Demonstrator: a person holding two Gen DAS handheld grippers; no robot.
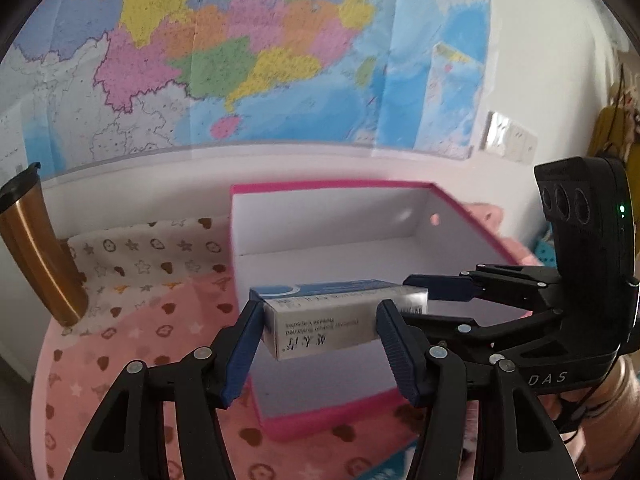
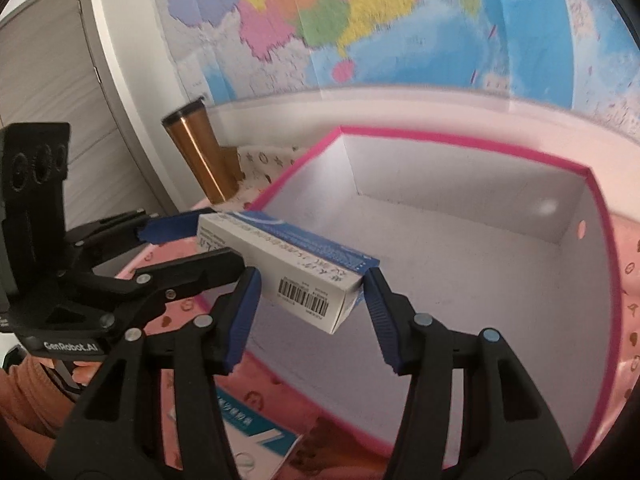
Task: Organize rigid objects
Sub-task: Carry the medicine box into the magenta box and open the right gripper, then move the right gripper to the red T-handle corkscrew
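Note:
A white and blue medicine box [image 1: 332, 320] hangs in the air over the near left corner of an open pink-rimmed storage box [image 1: 332, 186] with a white inside. My left gripper [image 1: 316, 316] is shut on the medicine box, with a blue pad on each side. My right gripper [image 1: 420, 300] reaches in from the right and grips the same box at its far end. In the right wrist view the medicine box [image 2: 312, 280] sits barcode-down in my right gripper [image 2: 312, 280], while my left gripper [image 2: 212, 242] clamps its other end. Nothing lies inside the storage box [image 2: 440, 136].
A copper tumbler [image 1: 32, 248] [image 2: 196, 156] stands at the back left on the patterned pink cloth [image 1: 132, 344]. A white and teal package [image 2: 256, 440] lies in front of the storage box. A wall map hangs behind. An orange sleeve [image 2: 24, 396] shows at lower left.

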